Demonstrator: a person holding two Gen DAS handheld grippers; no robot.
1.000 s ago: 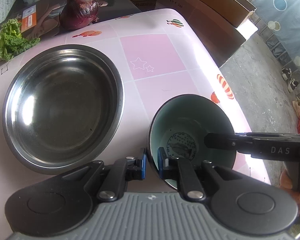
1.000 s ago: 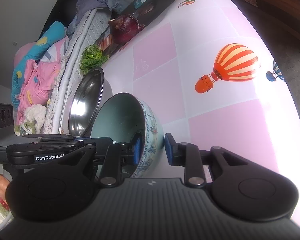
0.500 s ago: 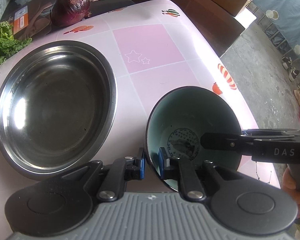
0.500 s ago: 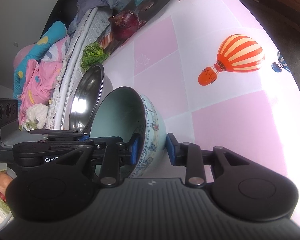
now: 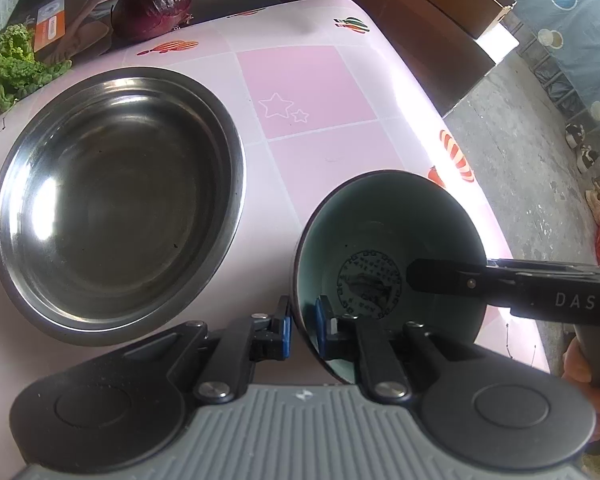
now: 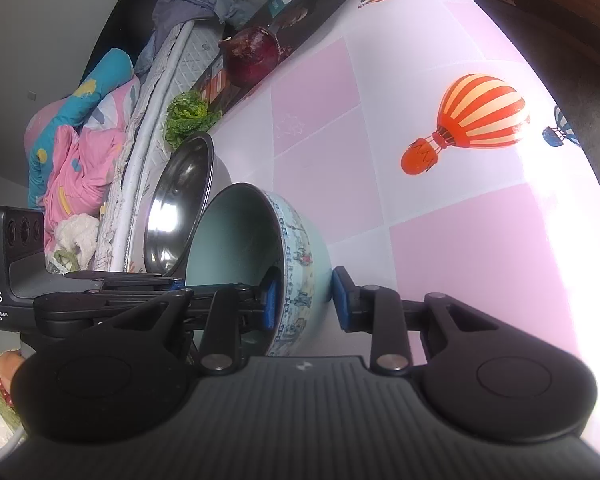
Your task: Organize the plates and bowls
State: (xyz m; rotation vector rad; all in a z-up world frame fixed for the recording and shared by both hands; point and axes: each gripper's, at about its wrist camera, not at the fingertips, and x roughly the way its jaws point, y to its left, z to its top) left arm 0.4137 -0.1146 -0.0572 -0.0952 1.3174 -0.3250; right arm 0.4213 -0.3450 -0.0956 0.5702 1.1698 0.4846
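Note:
A pale green ceramic bowl (image 5: 384, 240) with a printed emblem inside and painted figures outside (image 6: 296, 264) is held over the pink table. My left gripper (image 5: 302, 326) is shut on its near rim. My right gripper (image 6: 304, 300) straddles the opposite rim, one finger inside and one outside, with a small gap at the outer pad; its finger (image 5: 452, 280) shows inside the bowl in the left view. A large empty steel bowl (image 5: 116, 204) sits on the table to the left, also in the right wrist view (image 6: 180, 196).
A purple cabbage (image 5: 152, 0), a dark printed box (image 5: 68, 28) and green lettuce (image 5: 12, 68) lie at the table's far edge. The table's right edge (image 5: 440, 120) drops to a concrete floor. Bedding (image 6: 80, 140) lies beyond the table.
Both grippers and the ceramic bowl have risen slightly and shifted a little; the steel bowl stays put. The right gripper's jaws have opened slightly around the rim.

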